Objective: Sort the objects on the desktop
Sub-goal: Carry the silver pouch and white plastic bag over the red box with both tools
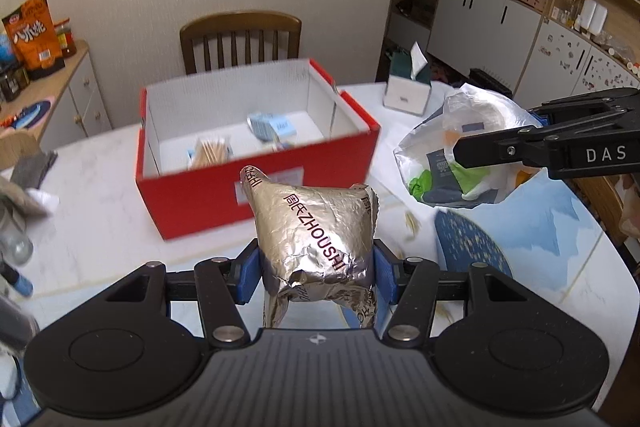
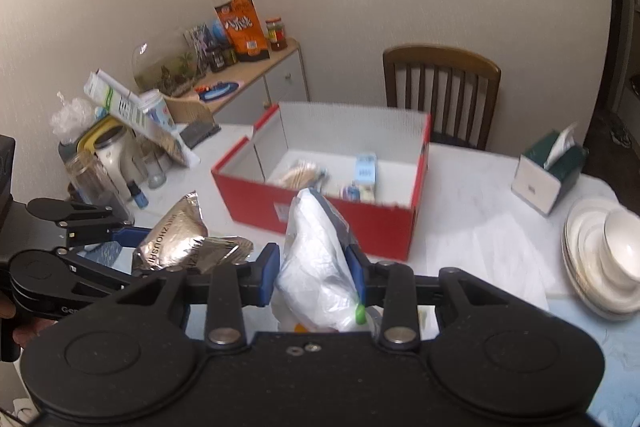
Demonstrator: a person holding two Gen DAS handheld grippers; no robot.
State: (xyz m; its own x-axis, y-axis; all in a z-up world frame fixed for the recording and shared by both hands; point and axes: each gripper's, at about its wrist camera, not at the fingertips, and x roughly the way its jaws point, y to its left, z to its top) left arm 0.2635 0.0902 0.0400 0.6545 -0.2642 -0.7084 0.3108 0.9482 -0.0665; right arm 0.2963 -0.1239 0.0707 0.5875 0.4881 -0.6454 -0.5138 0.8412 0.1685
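Marbled white table (image 1: 100,187), red box (image 1: 256,187), left fingers (image 1: 248,275) gripping foil packet (image 1: 316,227), right fingers (image 2: 272,267) pinching seemingly plastic bag (image 2: 316,267)

Wooden chair (image 1: 240,39) behind table (image 1: 100,203) — stacked white plates (image 2: 588,267) at edge.

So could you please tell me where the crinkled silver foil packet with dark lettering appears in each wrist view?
Left wrist view: the silver foil packet is bottom centre, clamped in the left gripper.
Right wrist view: the packet is lower left, held at the left gripper, beside the white plastic bag.
Shared landmark: the open red cardboard box, just beyond the packet.
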